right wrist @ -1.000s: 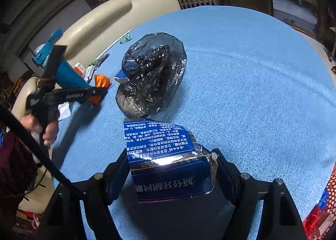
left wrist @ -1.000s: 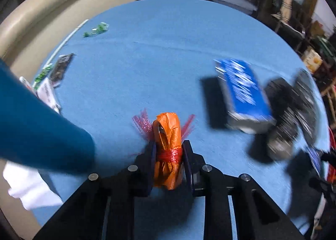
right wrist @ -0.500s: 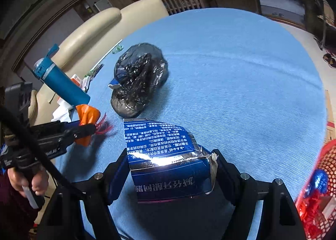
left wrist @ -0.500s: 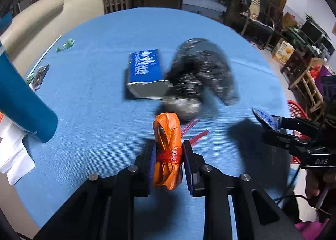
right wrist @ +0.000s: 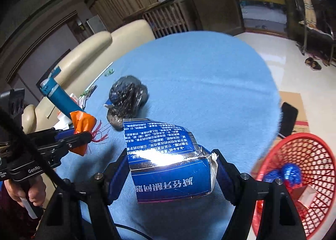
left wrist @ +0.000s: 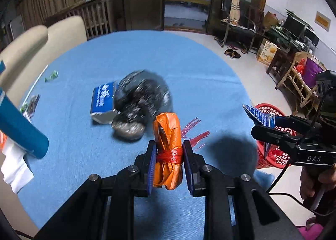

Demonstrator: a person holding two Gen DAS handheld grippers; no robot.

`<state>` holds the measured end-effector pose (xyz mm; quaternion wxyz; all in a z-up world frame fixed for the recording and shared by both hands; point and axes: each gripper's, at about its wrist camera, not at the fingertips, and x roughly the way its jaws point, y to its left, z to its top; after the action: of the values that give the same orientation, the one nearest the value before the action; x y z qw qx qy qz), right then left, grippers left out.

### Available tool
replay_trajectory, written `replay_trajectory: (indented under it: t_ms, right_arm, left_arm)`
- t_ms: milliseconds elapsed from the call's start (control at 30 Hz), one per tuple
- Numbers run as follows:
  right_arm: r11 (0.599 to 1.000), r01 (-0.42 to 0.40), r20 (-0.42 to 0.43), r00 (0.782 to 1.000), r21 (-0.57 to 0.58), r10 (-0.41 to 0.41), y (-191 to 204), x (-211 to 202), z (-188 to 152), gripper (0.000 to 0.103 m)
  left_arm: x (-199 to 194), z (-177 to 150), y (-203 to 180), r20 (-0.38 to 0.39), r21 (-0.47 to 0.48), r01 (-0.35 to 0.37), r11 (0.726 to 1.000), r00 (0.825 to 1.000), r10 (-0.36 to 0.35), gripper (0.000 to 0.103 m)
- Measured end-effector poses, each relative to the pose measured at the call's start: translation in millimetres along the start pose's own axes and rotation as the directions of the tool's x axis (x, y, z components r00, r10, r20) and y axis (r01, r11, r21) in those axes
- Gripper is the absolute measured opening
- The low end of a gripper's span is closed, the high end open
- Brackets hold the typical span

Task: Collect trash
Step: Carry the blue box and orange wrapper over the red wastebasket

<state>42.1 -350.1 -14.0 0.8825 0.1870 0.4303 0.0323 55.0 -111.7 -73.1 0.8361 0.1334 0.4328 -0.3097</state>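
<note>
My left gripper (left wrist: 169,151) is shut on an orange wrapper bundle (left wrist: 167,135) tied with red string, held above the blue table (left wrist: 147,55). My right gripper (right wrist: 171,163) is shut on a blue and silver carton (right wrist: 168,160), held near the table's right edge. The carton also shows in the left wrist view (left wrist: 260,115), and the orange bundle in the right wrist view (right wrist: 83,123). A red mesh basket (right wrist: 302,175) stands on the floor to the right with blue trash inside. A crumpled black bag (left wrist: 138,101) lies mid-table against another blue carton (left wrist: 103,101).
A teal bottle (left wrist: 19,126) and white paper (left wrist: 14,168) are at the left edge. Small green scraps (left wrist: 51,76) and a dark wrapper (left wrist: 32,103) lie at the far left. A cream sofa (right wrist: 100,51) is behind the table. A cardboard sheet (right wrist: 294,109) lies on the floor.
Both grippers have swung right toward the table's edge with their loads. The red basket has come into view. The black bag and second carton now lie further left in the left wrist view.
</note>
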Motion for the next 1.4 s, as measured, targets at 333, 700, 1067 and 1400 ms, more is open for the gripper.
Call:
replay_trajectory:
  t_ms: [333, 700, 1067, 1400]
  right_arm:
    - [0.999, 0.031, 0.066, 0.997, 0.024, -0.033, -15.3, -42.4, -3.2, 0.078]
    - [0.998, 0.058, 0.128, 0.99, 0.04, -0.063, -29.0, -78.2, -9.1, 0.078]
    - [0.994, 0.072, 0.167, 0.982, 0.087, -0.085, -52.8, -104.7, -13.0, 0.078]
    - [0.986, 0.074, 0.196, 0.975, 0.147, -0.103, -75.8, -123.3, -14.5, 0.078]
  left_arm:
    - [-25.3, 12.0, -43.4, 0.074, 0.088, -0.048, 0.995, 0.996, 0.042, 0.026]
    - [-37.0, 21.5, -79.0, 0.127, 0.168, -0.091, 0.982, 0.989, 0.07, 0.026]
    - [-31.8, 25.5, -107.2, 0.132, 0.221, -0.118, 0.968, 0.987, 0.09, 0.027]
    - [-26.7, 29.9, -131.6, 0.132, 0.266, -0.137, 0.954, 0.986, 0.104, 0.027]
